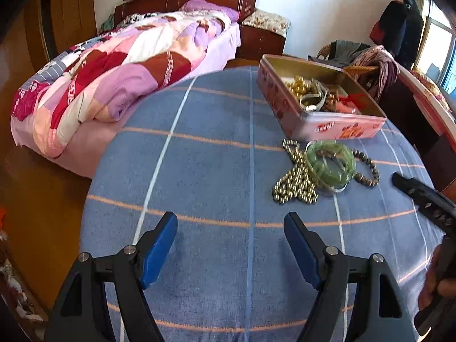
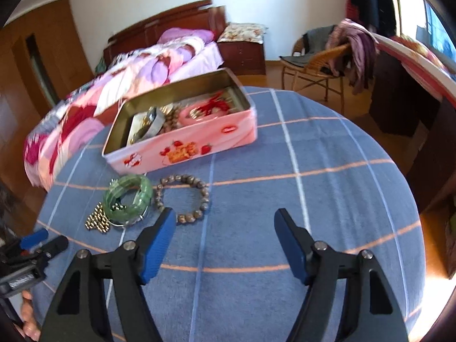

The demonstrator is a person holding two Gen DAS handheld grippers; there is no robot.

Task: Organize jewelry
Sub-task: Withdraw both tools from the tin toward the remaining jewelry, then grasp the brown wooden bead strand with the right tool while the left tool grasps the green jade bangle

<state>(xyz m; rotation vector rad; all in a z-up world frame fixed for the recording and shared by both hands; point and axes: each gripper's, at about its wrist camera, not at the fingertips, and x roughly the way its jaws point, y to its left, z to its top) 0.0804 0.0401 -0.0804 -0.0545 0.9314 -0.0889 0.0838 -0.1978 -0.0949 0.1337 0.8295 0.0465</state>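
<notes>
An open pink tin (image 1: 336, 126) (image 2: 182, 148) with beads and a red tassel inside stands on the blue checked tablecloth (image 1: 216, 171) (image 2: 285, 199). In front of it lie a green bangle (image 1: 330, 164) (image 2: 126, 199), a string of gold beads (image 1: 295, 181) (image 2: 98, 222) and a brown bead bracelet (image 1: 367, 172) (image 2: 183, 198). My left gripper (image 1: 230, 219) hangs open over bare cloth, left of and nearer than the jewelry. My right gripper (image 2: 225, 216) is open too, its left finger (image 2: 159, 239) just short of the brown bracelet. Nothing sits between either pair of jaws.
A bed (image 1: 114, 79) with a pink patchwork quilt lies beyond the table's left edge. A wicker chair (image 2: 316, 65) draped with clothes stands behind the table at the right, beside a dark desk (image 2: 399, 99). A hand (image 1: 436, 282) holds the other gripper at the frame edge.
</notes>
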